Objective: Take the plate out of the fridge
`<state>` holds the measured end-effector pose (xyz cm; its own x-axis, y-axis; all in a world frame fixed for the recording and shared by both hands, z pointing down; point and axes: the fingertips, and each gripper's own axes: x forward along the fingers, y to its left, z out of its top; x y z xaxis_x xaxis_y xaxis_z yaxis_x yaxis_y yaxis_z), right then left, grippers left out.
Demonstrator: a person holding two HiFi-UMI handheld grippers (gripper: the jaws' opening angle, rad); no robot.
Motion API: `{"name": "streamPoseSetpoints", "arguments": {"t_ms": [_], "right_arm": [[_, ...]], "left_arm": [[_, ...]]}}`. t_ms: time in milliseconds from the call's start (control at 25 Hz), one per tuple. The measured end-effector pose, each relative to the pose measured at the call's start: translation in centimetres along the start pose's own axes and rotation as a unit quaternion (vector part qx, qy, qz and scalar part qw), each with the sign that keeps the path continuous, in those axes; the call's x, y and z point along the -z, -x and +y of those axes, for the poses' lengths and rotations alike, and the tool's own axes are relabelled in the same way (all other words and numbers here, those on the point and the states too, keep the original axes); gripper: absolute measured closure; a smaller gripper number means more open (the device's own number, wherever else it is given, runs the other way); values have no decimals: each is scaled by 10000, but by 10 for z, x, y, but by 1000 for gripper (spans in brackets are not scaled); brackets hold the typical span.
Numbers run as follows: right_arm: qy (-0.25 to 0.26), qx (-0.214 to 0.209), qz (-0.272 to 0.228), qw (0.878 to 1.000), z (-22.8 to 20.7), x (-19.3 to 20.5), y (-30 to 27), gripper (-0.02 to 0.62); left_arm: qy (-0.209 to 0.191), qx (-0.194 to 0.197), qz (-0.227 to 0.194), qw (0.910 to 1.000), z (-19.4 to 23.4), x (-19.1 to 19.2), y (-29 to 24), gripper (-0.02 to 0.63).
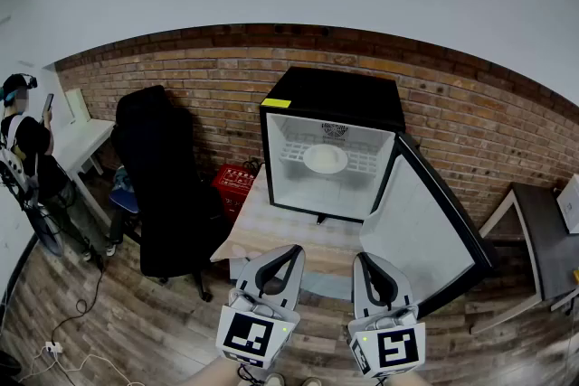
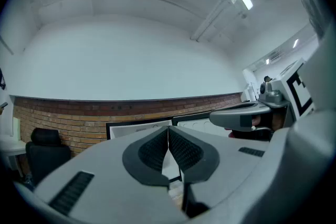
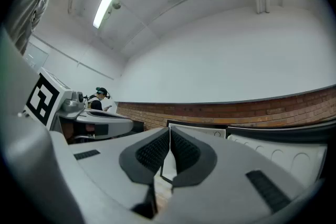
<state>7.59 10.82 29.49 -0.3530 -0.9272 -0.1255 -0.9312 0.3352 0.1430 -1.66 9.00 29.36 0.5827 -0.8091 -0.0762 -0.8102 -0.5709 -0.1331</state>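
I judge this the approach: left gripper (image 1: 288, 252) and right gripper (image 1: 365, 259), jaws clenched empty, wait low-centre; the plate (image 1: 325, 158) sits mid-frame inside the open mini fridge (image 1: 335, 95), so next I reach in and open.

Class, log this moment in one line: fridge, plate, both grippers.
fridge: door open | plate: on shelf inside | left gripper: shut, empty | right gripper: shut, empty | stage: plate not yet reached

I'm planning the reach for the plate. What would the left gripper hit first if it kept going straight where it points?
Nothing blocks it before the open fridge; the left gripper aims into its white inside, so likely the shelf or plate there, though depth is unclear.
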Motion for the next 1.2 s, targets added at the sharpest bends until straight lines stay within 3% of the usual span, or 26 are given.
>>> {"name": "streamPoseSetpoints", "arguments": {"t_ms": [1200], "right_arm": [[-285,-222,53,9993,-29,24,12,566]], "left_arm": [[-94,-217,272,9993,-31,8,-14,588]]}}
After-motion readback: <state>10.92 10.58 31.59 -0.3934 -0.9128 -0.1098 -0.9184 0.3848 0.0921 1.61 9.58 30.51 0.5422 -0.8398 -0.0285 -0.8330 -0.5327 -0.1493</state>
